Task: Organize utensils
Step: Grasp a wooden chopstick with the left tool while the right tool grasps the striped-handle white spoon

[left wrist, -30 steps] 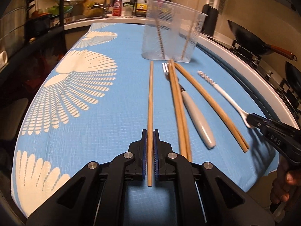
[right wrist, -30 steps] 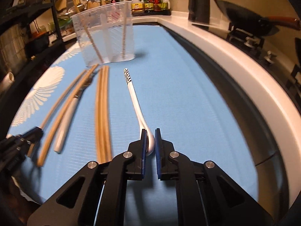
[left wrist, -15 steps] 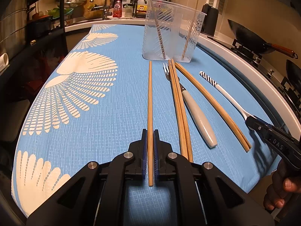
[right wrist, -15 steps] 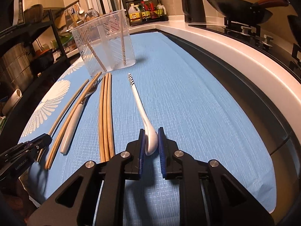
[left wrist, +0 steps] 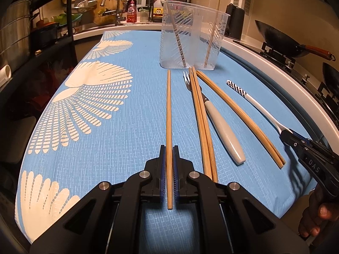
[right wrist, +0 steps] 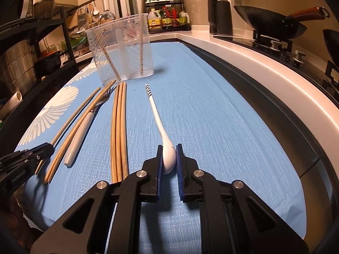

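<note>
**Both hand-held grippers clamped on utensils at the near edge of the bench**

The left hand-held gripper [left wrist: 169,158] is pinching a single wooden chopstick [left wrist: 168,114] near its close end. The chopstick runs straight away from it along the blue cloth [left wrist: 127,137], its far tip pointing at the clear plastic cup [left wrist: 190,36] standing at the far end of the bench.

The right hand-held gripper [right wrist: 169,158] is nearly closed around the bowl of a white spoon [right wrist: 168,156], both pads touching it. The jaws have just been opening, then easing back, with the bowl between them. The spoon's long handle reaches away toward the cup, striped end farthest.

Between the two lie a fork [left wrist: 220,131] with a pale handle and more chopsticks [left wrist: 202,127], all lengthwise toward the cup. Two sticks stand inside the cup.
</note>
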Motion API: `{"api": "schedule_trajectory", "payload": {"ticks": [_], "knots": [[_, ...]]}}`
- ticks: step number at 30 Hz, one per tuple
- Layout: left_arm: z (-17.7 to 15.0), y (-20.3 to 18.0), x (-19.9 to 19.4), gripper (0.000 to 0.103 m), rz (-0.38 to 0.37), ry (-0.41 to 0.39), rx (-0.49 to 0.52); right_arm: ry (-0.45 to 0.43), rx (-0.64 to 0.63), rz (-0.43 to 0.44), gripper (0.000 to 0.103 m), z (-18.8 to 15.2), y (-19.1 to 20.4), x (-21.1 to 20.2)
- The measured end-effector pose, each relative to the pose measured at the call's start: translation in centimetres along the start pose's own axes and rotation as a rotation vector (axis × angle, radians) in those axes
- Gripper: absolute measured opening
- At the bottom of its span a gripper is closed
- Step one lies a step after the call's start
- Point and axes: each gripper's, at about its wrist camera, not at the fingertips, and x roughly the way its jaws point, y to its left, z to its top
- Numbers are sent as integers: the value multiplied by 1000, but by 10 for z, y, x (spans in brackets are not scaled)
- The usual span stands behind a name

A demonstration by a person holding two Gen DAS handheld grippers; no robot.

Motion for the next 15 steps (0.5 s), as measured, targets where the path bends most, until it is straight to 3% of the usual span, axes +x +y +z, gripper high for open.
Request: {"api": "schedule_trajectory", "payload": {"ticks": [15], "knots": [[-4, -6, -1, 7, 29, -22, 18, 1, 6, -27, 12, -2, 0, 0]]}}
